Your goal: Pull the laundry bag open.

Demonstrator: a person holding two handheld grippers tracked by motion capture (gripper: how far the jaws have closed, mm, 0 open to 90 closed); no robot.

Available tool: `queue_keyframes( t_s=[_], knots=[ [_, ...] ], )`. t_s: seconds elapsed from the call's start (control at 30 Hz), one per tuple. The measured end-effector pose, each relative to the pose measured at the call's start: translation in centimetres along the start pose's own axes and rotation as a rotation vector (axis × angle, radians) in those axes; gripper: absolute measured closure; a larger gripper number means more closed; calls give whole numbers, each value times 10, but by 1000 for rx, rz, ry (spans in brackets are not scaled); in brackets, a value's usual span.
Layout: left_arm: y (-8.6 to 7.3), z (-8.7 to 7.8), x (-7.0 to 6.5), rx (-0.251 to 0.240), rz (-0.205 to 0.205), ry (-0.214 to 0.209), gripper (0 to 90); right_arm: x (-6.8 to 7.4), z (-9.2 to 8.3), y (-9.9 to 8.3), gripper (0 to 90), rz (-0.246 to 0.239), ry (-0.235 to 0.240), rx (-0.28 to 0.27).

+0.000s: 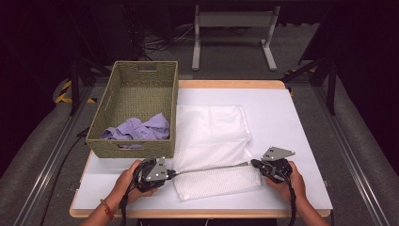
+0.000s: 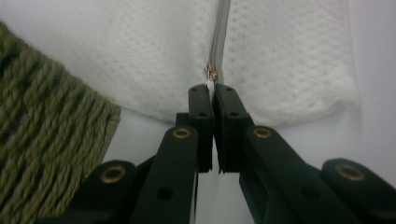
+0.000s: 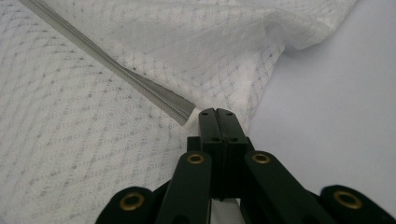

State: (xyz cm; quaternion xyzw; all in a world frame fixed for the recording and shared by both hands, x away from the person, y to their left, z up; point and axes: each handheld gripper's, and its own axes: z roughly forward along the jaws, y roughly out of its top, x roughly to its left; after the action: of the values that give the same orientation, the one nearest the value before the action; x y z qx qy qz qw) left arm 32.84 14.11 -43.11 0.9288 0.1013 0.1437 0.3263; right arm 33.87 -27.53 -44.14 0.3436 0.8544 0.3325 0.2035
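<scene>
A white mesh bag [image 1: 211, 132] lies flat on the white table [image 1: 291, 122], with a grey zipper [image 1: 211, 168] running across its near part. My left gripper [image 1: 171, 173] is at the zipper's left end. In the left gripper view its jaws [image 2: 213, 91] are shut on the small white pull tab just below the metal slider [image 2: 211, 73]. My right gripper [image 1: 254, 164] is at the zipper's right end. In the right gripper view it [image 3: 217, 114] is shut on the bag's edge, where the zipper tape [image 3: 116, 70] stops. The zipper is stretched straight between the two grippers.
A green woven basket [image 1: 136, 75] stands at the table's left, close beside the bag, with a purple cloth [image 1: 141, 129] inside. Its wall [image 2: 42, 121] is just left of my left gripper. A grey metal stand [image 1: 233, 28] is on the floor beyond the table.
</scene>
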Motion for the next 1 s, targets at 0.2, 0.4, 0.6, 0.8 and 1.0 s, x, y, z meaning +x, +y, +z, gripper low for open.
queue_keyframes(
  t_s=[0.2, 0.4, 0.6, 0.8, 1.0],
  knots=[
    [-16, -15, 8, -55, -91, 12, 899, -2, -1, -1, 900, 19, 8, -4],
    [4, -9, -5, -108, -46, 14, 899, 0, -1, -1, 900, 4, -3, -8],
    [1, -7, -4, -133, -66, 16, 896, 0, -3, -3, 900, 0, 5, -19],
    [-4, -10, -1, -145, -96, 43, 841, 2, -8, -5, 900, -4, 25, -9],
    [-14, -16, 3, -154, -146, 63, 810, 5, -11, -7, 900, -13, 33, 8]
  ],
)
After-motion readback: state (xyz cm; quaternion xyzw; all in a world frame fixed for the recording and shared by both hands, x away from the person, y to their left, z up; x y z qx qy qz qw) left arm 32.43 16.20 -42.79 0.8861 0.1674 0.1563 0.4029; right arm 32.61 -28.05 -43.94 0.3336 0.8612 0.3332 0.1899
